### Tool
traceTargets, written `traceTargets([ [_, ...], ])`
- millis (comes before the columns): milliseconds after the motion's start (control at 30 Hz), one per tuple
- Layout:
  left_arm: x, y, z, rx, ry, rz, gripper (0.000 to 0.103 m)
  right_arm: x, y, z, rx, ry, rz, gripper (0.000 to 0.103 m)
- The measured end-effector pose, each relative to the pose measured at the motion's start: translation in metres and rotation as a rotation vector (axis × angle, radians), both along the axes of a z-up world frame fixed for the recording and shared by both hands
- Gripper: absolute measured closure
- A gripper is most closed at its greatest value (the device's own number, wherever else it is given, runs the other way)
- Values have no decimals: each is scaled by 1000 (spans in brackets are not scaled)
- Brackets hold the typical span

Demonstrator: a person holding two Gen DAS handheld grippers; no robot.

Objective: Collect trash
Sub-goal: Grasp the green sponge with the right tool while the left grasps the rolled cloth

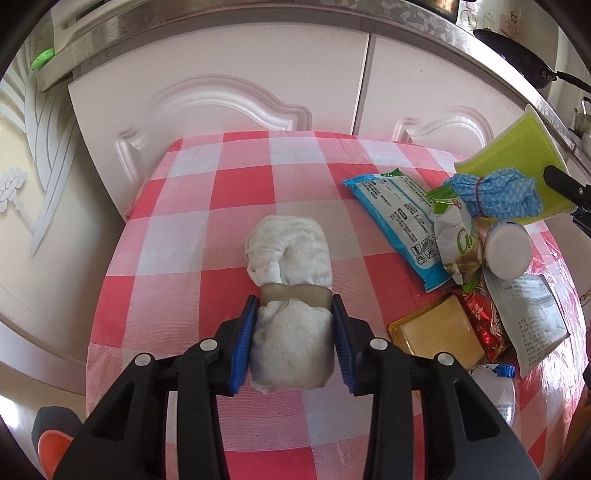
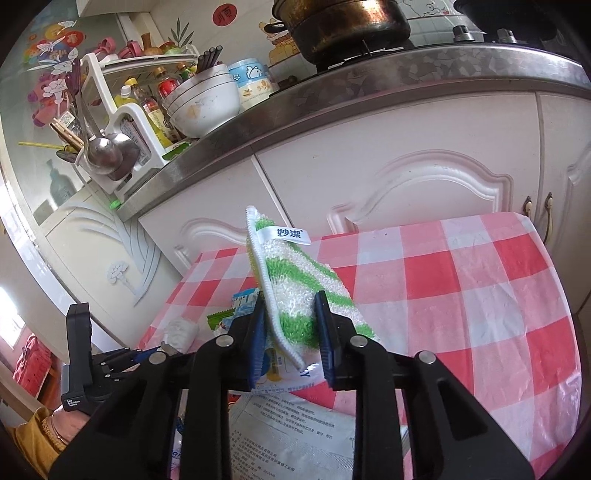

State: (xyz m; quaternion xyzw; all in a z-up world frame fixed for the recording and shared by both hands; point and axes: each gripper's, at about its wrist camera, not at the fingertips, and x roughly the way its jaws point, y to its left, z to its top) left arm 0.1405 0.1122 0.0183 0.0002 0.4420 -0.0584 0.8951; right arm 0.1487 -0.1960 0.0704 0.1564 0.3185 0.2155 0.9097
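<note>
White cabinet doors (image 1: 229,96) with raised arched panels stand behind a small table under a red-and-white checked plastic cloth (image 1: 236,184), and above them runs a steel-edged counter (image 2: 369,88). From the right wrist view we see a dish rack (image 2: 110,122) crowded with bottles and ladles, stacked bowls (image 2: 203,99) and a tarnished pot (image 2: 347,26) on the stove.

We see the left gripper (image 1: 293,339) clamped on a rolled white cloth bundle (image 1: 291,258) lying mid-table, its blue pads pressing both sides of the near half, just below the band around the roll's waist. The right gripper (image 2: 291,332) pinches a green-and-white striped scrubbing cloth (image 2: 295,280), held up off the table so its labelled corner stands tilted — in the left view its yellow-green back shows.

Trash lies heaped at the table's right side: a blue wrapper (image 1: 395,218), a green-and-white bag (image 1: 458,236), a small white jar (image 1: 508,247), a yellowish tray (image 1: 439,332), a red foil wrapper (image 1: 484,321), a printed pouch (image 1: 532,314) and a blue knotted cloth (image 1: 491,192). Several overlap, so we cannot make out their full shapes. Beneath the right gripper the pile is mostly hidden by its fingers.
</note>
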Motion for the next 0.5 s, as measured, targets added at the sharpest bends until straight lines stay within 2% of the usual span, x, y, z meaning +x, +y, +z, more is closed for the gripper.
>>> traceTargets([
  [500,-32,-13,26,-51,-64,-47,65,-54,-13,25,49,-62,-67,80],
])
